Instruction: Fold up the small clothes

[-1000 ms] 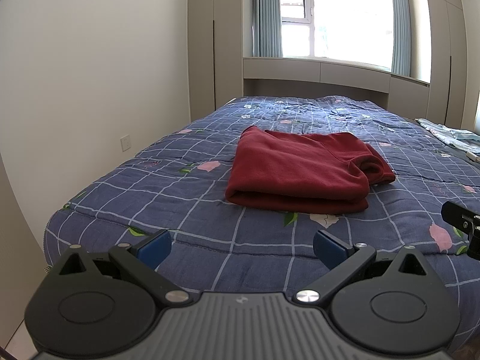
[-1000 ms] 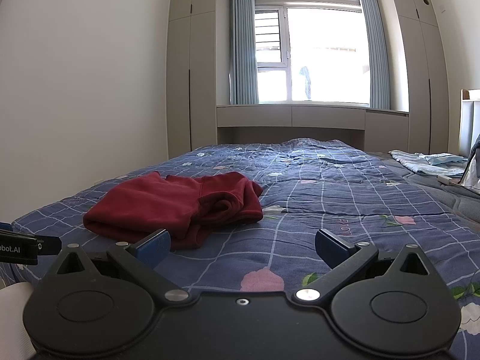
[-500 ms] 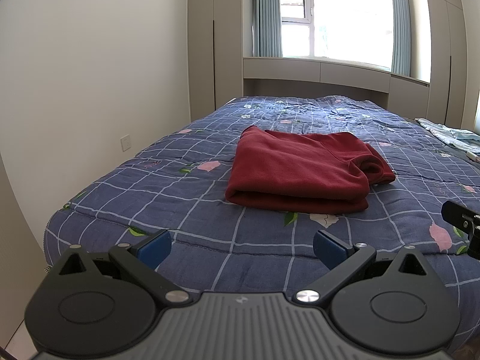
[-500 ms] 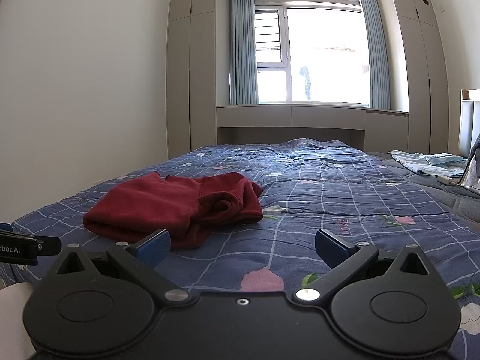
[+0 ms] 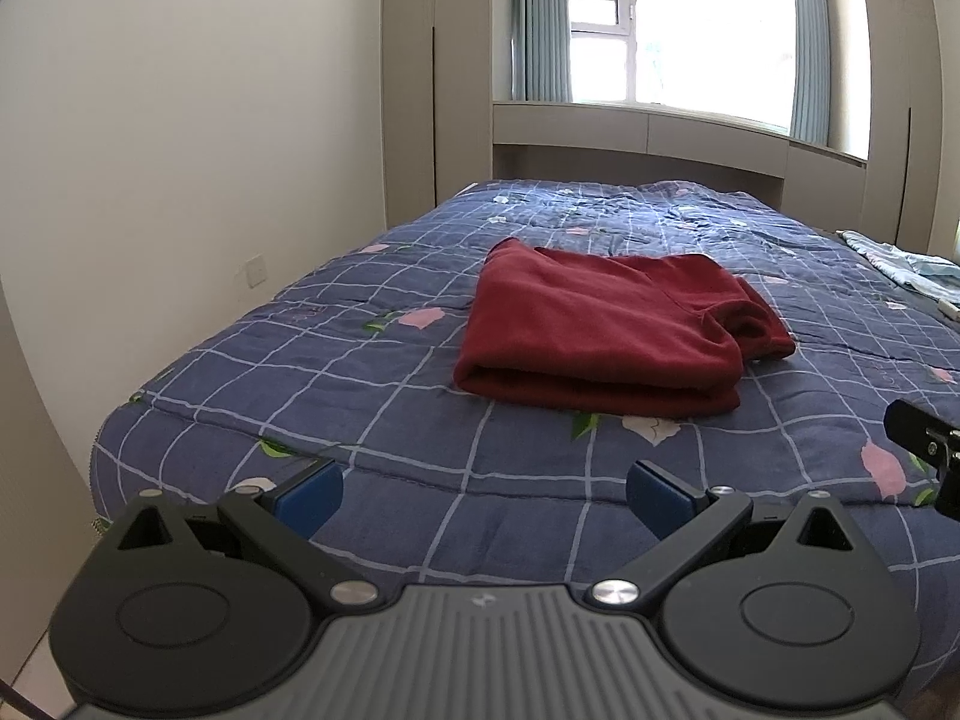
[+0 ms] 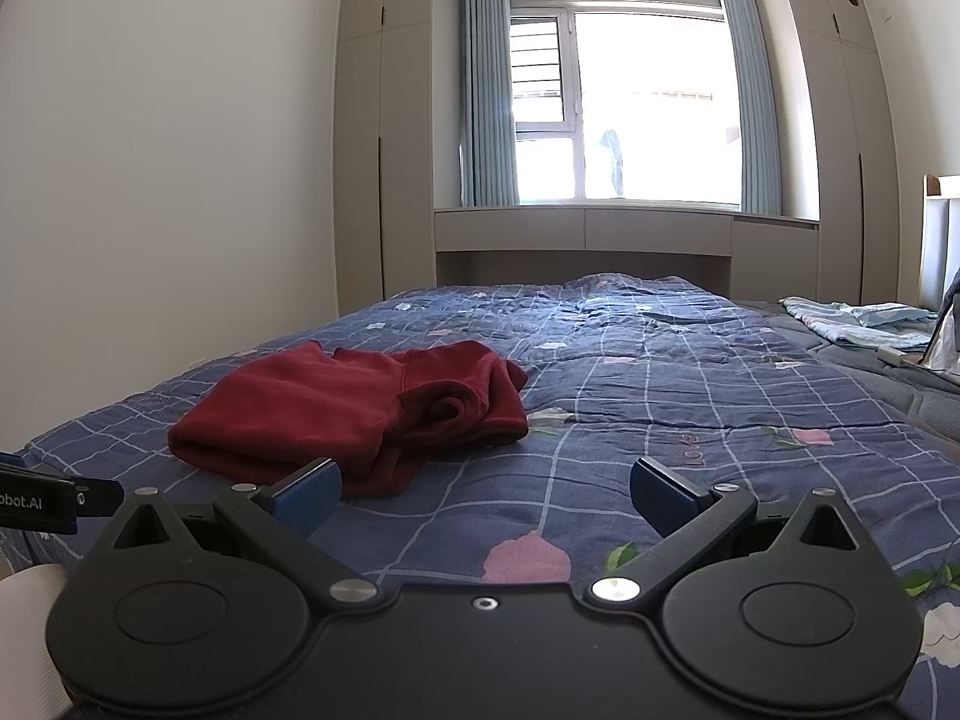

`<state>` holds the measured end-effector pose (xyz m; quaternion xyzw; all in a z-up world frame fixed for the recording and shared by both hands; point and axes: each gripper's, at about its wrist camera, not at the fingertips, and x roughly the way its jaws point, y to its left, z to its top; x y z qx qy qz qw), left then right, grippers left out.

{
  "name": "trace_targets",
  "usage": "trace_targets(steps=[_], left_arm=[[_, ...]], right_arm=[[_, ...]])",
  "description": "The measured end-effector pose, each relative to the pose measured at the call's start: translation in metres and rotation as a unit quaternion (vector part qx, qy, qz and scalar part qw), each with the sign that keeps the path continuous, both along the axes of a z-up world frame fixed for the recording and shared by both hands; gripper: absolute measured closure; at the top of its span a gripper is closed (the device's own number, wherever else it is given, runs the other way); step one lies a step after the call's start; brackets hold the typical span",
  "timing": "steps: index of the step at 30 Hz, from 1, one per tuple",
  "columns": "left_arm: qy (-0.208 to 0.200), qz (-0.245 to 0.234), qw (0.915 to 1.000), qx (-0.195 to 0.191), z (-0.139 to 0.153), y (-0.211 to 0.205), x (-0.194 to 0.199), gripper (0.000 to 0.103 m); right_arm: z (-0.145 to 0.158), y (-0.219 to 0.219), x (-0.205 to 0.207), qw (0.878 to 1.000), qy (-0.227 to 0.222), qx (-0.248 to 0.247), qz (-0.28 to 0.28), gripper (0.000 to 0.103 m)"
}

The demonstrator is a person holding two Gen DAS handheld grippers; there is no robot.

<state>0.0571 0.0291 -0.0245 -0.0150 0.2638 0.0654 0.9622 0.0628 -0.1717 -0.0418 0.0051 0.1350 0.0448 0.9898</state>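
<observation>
We are holding both grippers, left [image 5: 483, 489] and right [image 6: 483, 489], released and empty before the red garment [image 5: 606, 330], lying folded on the bed [image 5: 360, 384]; folding looks finished.

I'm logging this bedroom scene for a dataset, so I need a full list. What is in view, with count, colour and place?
Red garment: one, dark red, folded, lying on the bedspread left of the middle.
Bedspread: one, blue with a white grid and pink flowers, covering the bed.
Light blue cloth: one, pale blue, at the bed's far right edge.
Window: one, bright, on the far wall.
Curtains: two, grey-blue, on either side of the window.
Wardrobes: two, beige, flanking the window.
Wall socket: one, white, on the left wall.
Left claw: one, black with blue pads, open, empty, above the bed's near edge.
Right claw: one, black with blue pads, open, empty.
</observation>
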Motion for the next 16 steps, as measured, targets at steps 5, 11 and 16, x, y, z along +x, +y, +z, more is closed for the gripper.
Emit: trace_targets(steps=[5,11,16], left_arm=[[0.004,0.002,1.0000,-0.001,0.0000,0.0008,0.0005,0.000],[0.007,0.003,1.0000,-0.005,0.0002,0.0021,0.0005,0.000],[0.005,0.002,1.0000,-0.002,0.0003,0.0001,-0.0002,0.000]], right_arm=[[-0.0004,0.0004,0.0008,1.000,0.001,-0.001,0.002,0.001],[0.0000,-0.0008,-0.0005,1.000,0.001,0.000,0.003,0.001],[0.0000,-0.0010,-0.0005,1.000,0.001,0.000,0.003,0.001]])
